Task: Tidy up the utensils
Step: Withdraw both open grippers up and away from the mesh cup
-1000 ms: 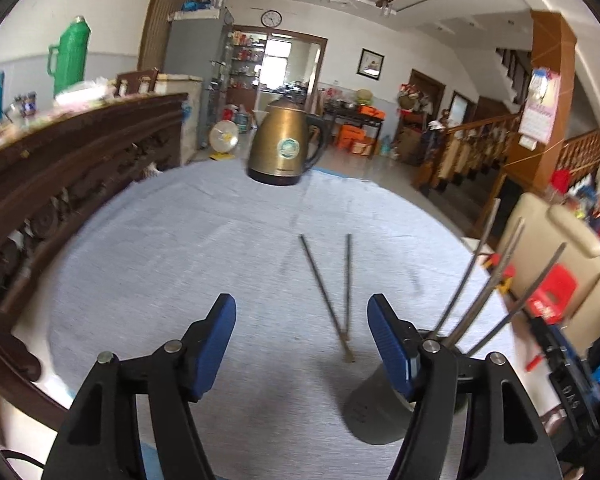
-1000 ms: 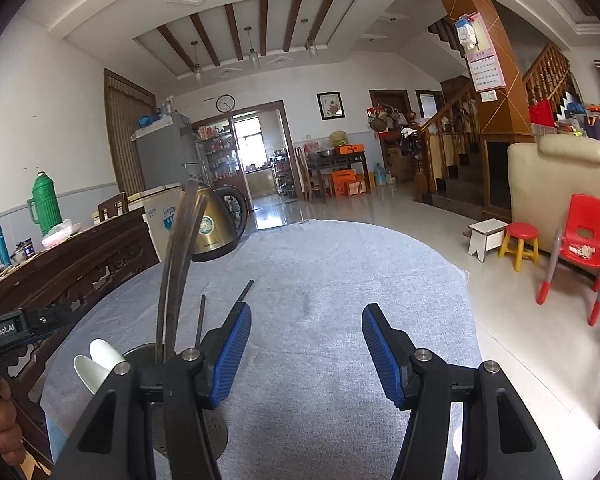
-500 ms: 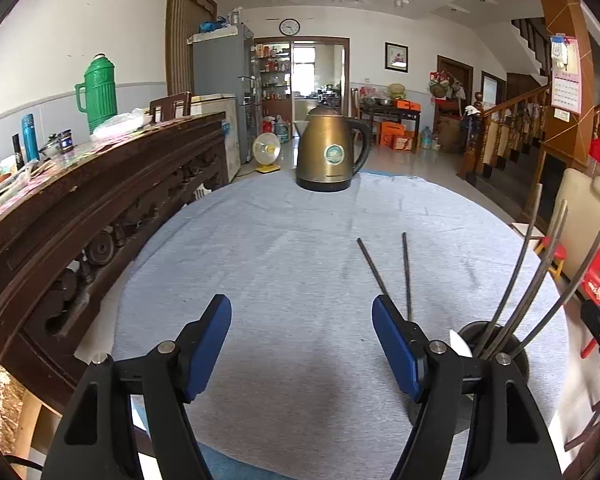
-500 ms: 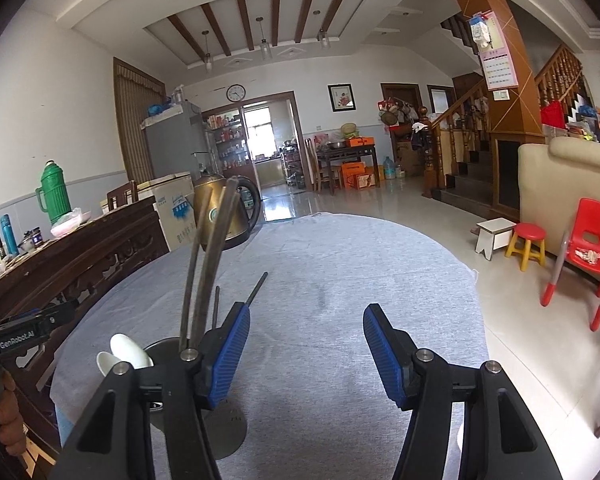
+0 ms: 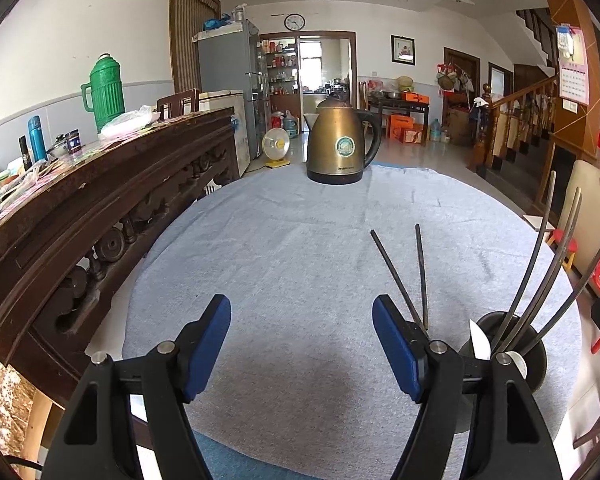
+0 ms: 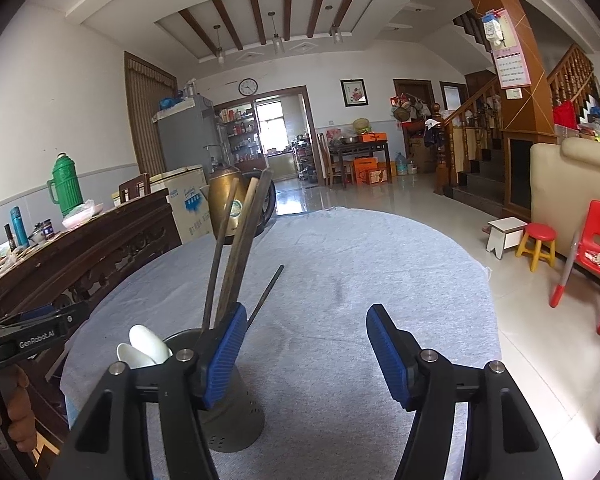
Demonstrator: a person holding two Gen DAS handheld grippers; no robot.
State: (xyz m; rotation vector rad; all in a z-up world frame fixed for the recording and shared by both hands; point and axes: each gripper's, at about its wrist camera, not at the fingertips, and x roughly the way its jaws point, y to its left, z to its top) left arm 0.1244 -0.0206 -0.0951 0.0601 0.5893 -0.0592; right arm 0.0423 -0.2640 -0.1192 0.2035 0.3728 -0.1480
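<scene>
Two dark chopsticks (image 5: 404, 276) lie on the blue-grey tablecloth (image 5: 292, 248), just ahead of my left gripper's right finger. A dark round utensil holder (image 5: 512, 344) stands to their right with three chopsticks (image 5: 540, 272) and white spoons (image 5: 480, 340) in it. My left gripper (image 5: 302, 344) is open and empty above the cloth. In the right wrist view the holder (image 6: 228, 404) stands at the lower left with chopsticks (image 6: 236, 248) and white spoons (image 6: 144, 346); one loose chopstick (image 6: 266, 296) shows behind it. My right gripper (image 6: 304, 354) is open and empty.
A brass kettle (image 5: 342, 140) stands at the table's far edge. A carved dark wooden sideboard (image 5: 84, 208) runs along the left with a green thermos (image 5: 104, 88) on it. Red chair (image 6: 596, 244) and stools stand on the floor at right.
The left gripper has pulled back and tilted up, so the chopsticks and holder sit farther ahead. The right gripper drifted slightly; the holder shows more fully at its left.
</scene>
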